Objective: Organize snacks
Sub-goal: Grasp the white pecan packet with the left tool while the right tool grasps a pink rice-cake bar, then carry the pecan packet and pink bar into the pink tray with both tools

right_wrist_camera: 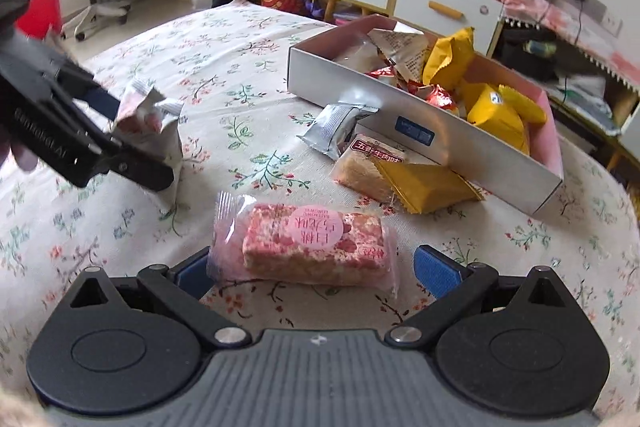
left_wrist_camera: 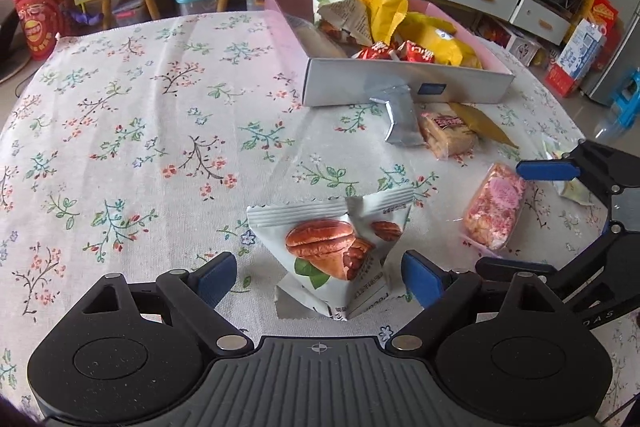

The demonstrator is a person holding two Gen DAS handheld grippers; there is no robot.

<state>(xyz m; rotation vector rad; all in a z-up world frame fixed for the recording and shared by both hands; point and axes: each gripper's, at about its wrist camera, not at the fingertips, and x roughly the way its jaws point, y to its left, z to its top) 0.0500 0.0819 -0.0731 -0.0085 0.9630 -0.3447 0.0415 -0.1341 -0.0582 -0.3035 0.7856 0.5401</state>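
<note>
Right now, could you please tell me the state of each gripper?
Left gripper: open, around the pecan packet, not gripping.
Right gripper: open, around the pink snack bar, not gripping.

A table with a floral cloth [left_wrist_camera: 120,115] carries a snack box [left_wrist_camera: 404,83], a pecan packet [left_wrist_camera: 332,255], a pink bar [right_wrist_camera: 316,243], a silver packet [right_wrist_camera: 336,129] and a yellow packet [right_wrist_camera: 424,187].

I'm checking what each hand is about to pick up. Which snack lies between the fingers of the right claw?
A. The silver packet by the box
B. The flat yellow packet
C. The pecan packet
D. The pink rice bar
D: the right wrist view shows the pink rice bar lying on the tablecloth between the open right claw fingers, not yet pinched.
</note>
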